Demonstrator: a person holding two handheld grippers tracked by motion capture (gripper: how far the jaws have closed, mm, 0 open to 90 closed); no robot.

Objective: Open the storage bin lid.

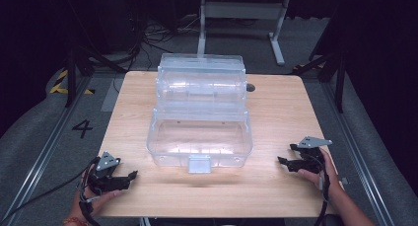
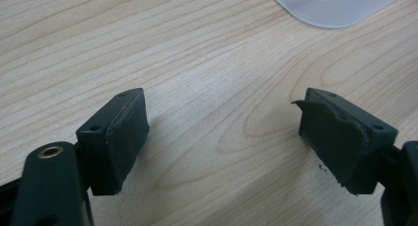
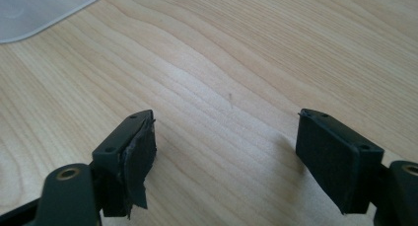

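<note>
A clear plastic storage box (image 1: 199, 137) stands open in the middle of the wooden table (image 1: 276, 112), its lid (image 1: 201, 80) tipped up behind it and a latch tab at its front. My left gripper (image 1: 127, 179) rests at the table's near left corner, open, with bare wood between its pads (image 2: 113, 137). A corner of the box (image 2: 335, 6) shows at the top right of the left gripper view. My right gripper (image 1: 285, 161) lies at the near right, open and empty, pads (image 3: 335, 152) wide apart. The box's corner (image 3: 34, 11) appears at the top left of the right gripper view.
A small dark round fitting (image 1: 250, 87) sits in the table behind the box's right side. Beyond the table stand a white frame (image 1: 241, 18) and dark stands with cables on a grey floor marked 4 (image 1: 82, 128).
</note>
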